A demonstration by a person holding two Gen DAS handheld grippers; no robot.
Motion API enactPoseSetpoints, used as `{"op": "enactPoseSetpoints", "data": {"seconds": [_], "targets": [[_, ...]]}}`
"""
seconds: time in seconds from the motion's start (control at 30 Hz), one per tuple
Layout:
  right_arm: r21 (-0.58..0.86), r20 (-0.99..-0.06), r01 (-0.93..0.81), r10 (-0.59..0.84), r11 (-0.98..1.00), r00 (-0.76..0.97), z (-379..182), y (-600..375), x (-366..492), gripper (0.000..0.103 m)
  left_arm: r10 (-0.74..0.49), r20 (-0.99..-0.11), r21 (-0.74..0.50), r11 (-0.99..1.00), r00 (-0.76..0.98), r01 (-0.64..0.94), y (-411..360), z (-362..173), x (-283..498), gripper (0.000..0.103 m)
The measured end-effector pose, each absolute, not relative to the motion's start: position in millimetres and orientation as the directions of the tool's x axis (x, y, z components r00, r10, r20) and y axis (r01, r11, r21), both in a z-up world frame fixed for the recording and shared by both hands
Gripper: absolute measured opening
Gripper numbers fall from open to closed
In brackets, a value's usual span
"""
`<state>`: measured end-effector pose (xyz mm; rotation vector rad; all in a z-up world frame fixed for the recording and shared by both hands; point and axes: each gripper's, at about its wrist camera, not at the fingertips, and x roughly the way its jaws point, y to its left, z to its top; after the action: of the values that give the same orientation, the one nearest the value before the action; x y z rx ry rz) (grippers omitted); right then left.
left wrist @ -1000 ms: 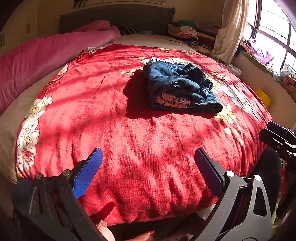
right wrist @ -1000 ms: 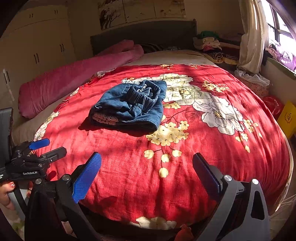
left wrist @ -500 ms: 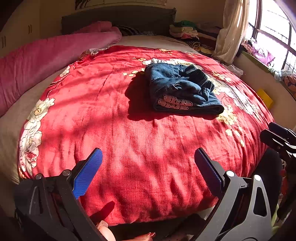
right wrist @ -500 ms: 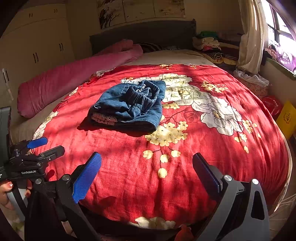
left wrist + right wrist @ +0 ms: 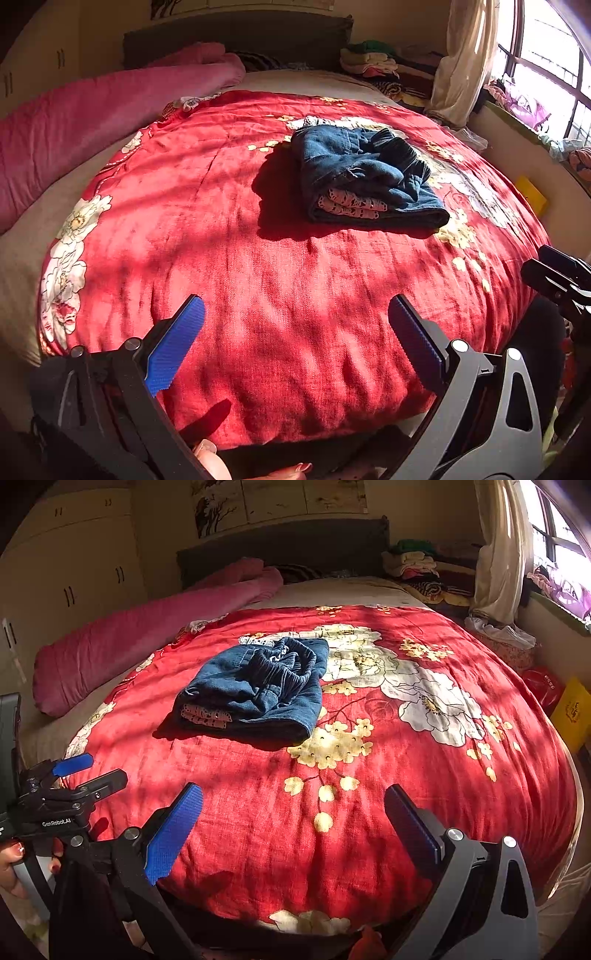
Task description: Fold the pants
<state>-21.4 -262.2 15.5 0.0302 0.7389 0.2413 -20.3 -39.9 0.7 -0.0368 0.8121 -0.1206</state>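
Denim pants (image 5: 365,177) lie folded into a compact bundle on the red floral bedspread (image 5: 258,295), well ahead of my left gripper (image 5: 295,332) and slightly to its right, with a lace-trimmed layer showing at the near edge. From my right gripper (image 5: 293,816) the bundle sits ahead and to the left. Both grippers hang near the foot of the bed with jaws spread wide, holding nothing.

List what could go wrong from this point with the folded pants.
1. The blue pants make a thick, loose bundle with the waistband bunched on top; it may spring open.
2. Both claws, left claw and right claw, are open near the bed's edge; reaching back in could snag the red quilt.
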Motion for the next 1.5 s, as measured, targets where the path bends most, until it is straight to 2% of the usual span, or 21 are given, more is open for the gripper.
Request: {"op": "enactPoseSetpoints", "data": {"seconds": [1.5], "targets": [[0.107,-0.673,-0.191,0.212,0.976,0.709,13.4,-263.2,-22.1,0.098,-0.08,-0.728,-0.053,0.997,0.681,0.06,-36.2,2.2,-20.9,0.093]]}}
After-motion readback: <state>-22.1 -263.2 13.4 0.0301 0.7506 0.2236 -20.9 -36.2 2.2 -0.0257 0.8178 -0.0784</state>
